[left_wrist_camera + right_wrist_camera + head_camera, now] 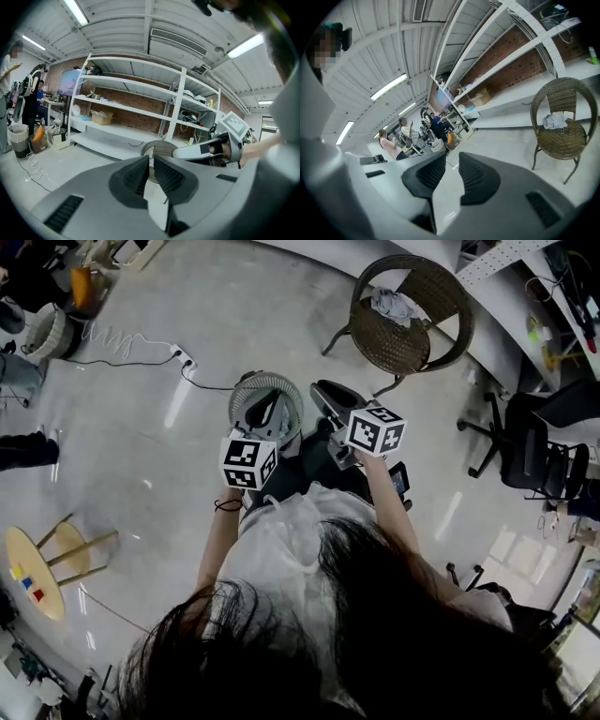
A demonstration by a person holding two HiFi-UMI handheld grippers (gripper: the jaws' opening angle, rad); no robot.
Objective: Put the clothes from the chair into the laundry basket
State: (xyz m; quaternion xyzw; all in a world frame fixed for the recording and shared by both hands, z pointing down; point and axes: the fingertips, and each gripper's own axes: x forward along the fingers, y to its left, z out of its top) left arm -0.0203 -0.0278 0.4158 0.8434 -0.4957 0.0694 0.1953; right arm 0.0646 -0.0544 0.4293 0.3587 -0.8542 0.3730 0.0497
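Polished grey floor point(187, 324) bears a wicker chair point(405, 343) holding crumpled clothes point(394, 306).

You hold both hand-held grippers out in front of you, side by side above the grey floor point(187, 446). Your left hand-held gripper point(272, 401) overlaps the round laundry basket point(253, 381), and your right hand-held gripper point(323, 392) is just beside the basket's rim. Farther ahead, well apart from the basket, stands the wicker chair point(448, 289) with a crumpled grey garment point(394, 306) on its seat. A black office chair point(534, 451) stands to your right. A yellow stool point(37, 559) is at your lower left.
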